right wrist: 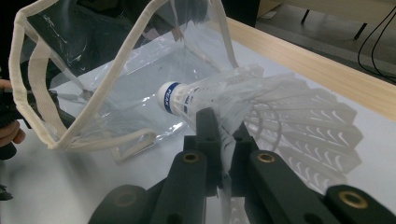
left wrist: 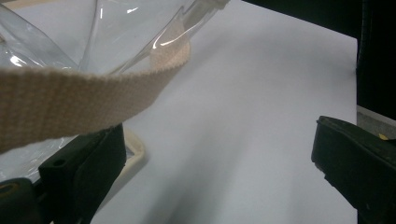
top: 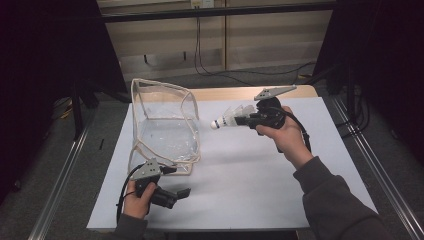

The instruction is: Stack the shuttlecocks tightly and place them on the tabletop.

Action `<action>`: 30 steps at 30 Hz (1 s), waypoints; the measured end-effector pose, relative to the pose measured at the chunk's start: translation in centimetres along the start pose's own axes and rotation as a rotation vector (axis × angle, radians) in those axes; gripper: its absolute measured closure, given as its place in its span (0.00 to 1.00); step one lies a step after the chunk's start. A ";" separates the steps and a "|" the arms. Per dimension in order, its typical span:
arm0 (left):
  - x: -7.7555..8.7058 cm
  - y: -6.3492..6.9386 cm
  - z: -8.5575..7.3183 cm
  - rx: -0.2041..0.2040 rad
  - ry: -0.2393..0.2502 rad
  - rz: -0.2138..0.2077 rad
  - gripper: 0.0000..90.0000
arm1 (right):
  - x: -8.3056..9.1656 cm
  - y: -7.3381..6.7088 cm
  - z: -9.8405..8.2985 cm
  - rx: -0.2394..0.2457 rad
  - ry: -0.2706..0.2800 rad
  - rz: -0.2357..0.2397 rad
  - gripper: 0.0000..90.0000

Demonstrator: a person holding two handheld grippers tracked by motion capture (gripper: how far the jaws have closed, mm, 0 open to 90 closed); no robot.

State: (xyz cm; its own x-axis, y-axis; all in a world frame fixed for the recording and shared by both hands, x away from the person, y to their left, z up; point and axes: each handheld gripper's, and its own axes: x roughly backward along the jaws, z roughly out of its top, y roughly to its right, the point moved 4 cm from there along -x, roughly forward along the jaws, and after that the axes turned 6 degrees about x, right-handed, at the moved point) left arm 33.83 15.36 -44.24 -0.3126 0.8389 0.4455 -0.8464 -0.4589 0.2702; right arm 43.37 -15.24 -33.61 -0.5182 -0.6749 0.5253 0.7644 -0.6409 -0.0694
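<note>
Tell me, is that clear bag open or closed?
Open: the clear bag stands with its cream-trimmed mouth gaping toward the shuttlecock.

The left gripper point(top: 176, 181) lies low near the table's front edge, jaws spread wide; the right gripper point(top: 243, 120) is raised, pointing left, jaws pinched together, forearm angled in from the right.

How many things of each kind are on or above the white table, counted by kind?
Clear bag with beige trim: 1
White shuttlecock, clamped in the right gripper: 1
Grippers, with the left gripper near the bag's corner: 2
Total: 4
</note>
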 end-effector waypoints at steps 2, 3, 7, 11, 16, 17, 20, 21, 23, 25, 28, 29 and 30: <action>0.1 0.0 0.0 -0.002 -0.002 0.003 0.04 | -0.1 0.0 0.2 0.003 -0.003 0.002 0.98; 0.2 0.0 -0.1 0.000 -0.005 0.003 0.04 | -0.2 0.0 0.4 0.001 -0.001 0.003 0.98; 0.0 0.0 -0.1 -0.001 -0.004 -0.004 0.04 | -0.4 -0.1 0.8 0.000 -0.002 0.006 0.98; 0.0 0.0 -0.1 -0.004 -0.006 -0.004 0.04 | -0.2 -0.2 1.4 0.010 0.004 0.005 0.98; 0.0 0.0 0.0 -0.002 0.000 -0.005 0.04 | 0.0 -0.3 2.1 0.016 0.006 0.007 0.98; 0.1 0.0 0.0 -0.003 -0.001 -0.005 0.04 | 0.0 -0.4 2.2 0.018 0.006 0.007 0.98; 0.0 0.0 0.0 0.000 0.000 -0.004 0.04 | 0.0 -0.5 2.6 0.026 0.007 0.009 0.98; 0.1 -0.1 0.0 -0.003 0.001 -0.003 0.04 | 0.0 -0.5 2.7 0.027 0.008 0.011 0.98; 0.0 -0.1 0.1 -0.003 0.001 -0.008 0.04 | 0.0 -0.6 2.9 0.027 0.014 0.012 0.98; -0.1 -0.1 0.1 -0.001 0.005 -0.009 0.04 | 0.0 -0.7 3.0 0.033 0.013 0.011 0.98; -0.2 -0.1 0.1 -0.002 -0.003 -0.014 0.04 | 0.0 -0.8 3.1 0.030 0.019 0.011 0.98; -0.2 -0.1 0.1 -0.003 -0.004 -0.011 0.04 | 0.0 -0.9 3.1 0.034 0.016 0.012 0.98; -0.2 -0.1 0.1 0.005 0.006 -0.015 0.04 | -0.1 -0.9 3.1 0.036 0.013 0.010 0.98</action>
State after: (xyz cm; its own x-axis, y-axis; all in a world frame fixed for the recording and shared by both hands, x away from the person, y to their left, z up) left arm 34.05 15.19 -44.26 -0.3022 0.8476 0.4361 -0.8488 -0.4475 0.2816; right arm 43.91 -13.45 -30.91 -0.5151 -0.6864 0.5133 0.7831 -0.6204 -0.0439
